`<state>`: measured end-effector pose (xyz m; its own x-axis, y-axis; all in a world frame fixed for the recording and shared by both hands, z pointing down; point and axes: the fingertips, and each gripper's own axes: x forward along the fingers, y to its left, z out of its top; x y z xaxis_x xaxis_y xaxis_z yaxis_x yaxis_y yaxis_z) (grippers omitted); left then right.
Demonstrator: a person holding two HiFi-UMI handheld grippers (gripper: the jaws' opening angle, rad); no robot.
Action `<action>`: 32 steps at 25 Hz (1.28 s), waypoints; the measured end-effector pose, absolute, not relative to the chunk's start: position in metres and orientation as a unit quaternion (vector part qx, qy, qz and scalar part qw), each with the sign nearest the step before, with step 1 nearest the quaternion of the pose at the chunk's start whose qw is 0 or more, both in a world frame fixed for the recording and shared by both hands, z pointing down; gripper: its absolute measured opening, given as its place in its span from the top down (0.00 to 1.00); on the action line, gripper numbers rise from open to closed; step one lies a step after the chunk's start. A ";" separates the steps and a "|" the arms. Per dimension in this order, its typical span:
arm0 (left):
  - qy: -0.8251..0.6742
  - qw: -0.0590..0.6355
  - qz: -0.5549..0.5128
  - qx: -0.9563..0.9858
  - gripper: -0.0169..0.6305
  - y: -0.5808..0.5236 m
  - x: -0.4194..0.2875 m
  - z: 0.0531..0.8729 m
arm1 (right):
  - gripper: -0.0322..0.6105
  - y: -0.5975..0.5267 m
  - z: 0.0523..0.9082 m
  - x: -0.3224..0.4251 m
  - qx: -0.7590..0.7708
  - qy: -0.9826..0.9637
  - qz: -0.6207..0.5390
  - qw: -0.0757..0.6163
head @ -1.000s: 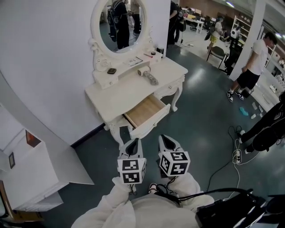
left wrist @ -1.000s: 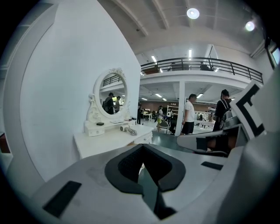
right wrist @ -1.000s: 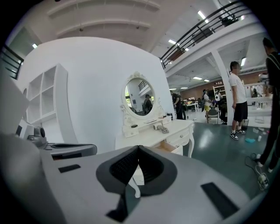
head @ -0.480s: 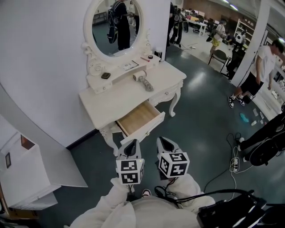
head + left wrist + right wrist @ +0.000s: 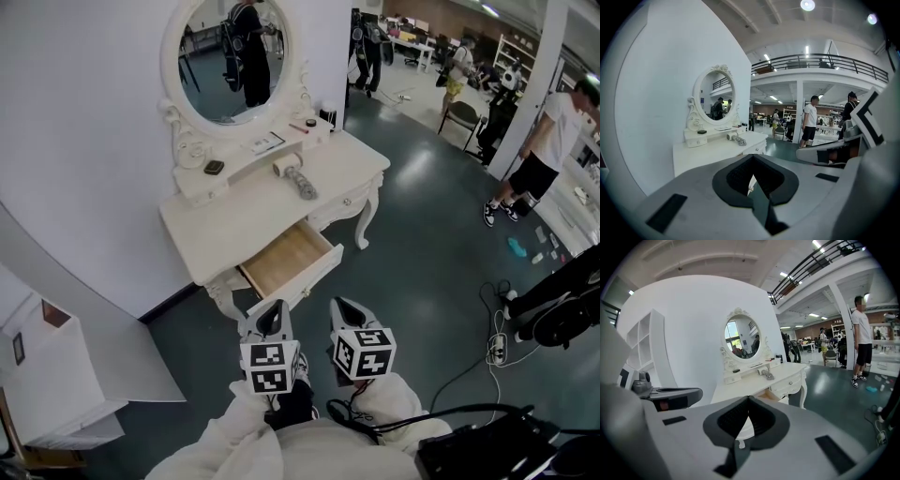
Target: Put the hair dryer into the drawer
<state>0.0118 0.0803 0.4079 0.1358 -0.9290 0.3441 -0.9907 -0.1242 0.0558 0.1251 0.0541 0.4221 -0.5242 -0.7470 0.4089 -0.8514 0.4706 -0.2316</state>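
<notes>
Progress: none of the transfer is done. The hair dryer (image 5: pixel 298 178) lies on its side on the white dressing table (image 5: pixel 230 223), toward the back right of the top and below the oval mirror (image 5: pixel 225 56), well apart from both your tools. The drawer (image 5: pixel 281 259) under the tabletop stands pulled out toward you. Its wooden bottom is bare as far as the head view shows, so opening it needs no further work. Your left gripper (image 5: pixel 274 313) and right gripper (image 5: pixel 343 307) are side by side in front of you, short of the drawer front and pointing at the table. Each has its jaws closed together with nothing between them. Outstanding, in my judgement: you must close in on the table, part one pair of jaws, take the dryer by handle or barrel, lift it clear, lower it into the drawer and let go. Whether the drawer is then to be pushed in, the task does not say.
</notes>
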 end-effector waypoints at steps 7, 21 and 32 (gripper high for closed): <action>-0.655 0.139 0.105 0.735 0.97 0.049 0.003 0.418 | 0.85 0.027 0.429 0.127 0.479 -0.844 0.208 0.122; -0.673 0.140 0.089 0.721 0.97 -0.039 -0.022 0.412 | 0.85 -0.059 0.416 0.102 0.470 -0.853 0.181 0.139; -0.685 0.131 0.077 0.712 0.97 -0.123 -0.043 0.397 | 0.85 -0.145 0.410 0.084 0.468 -0.854 0.171 0.150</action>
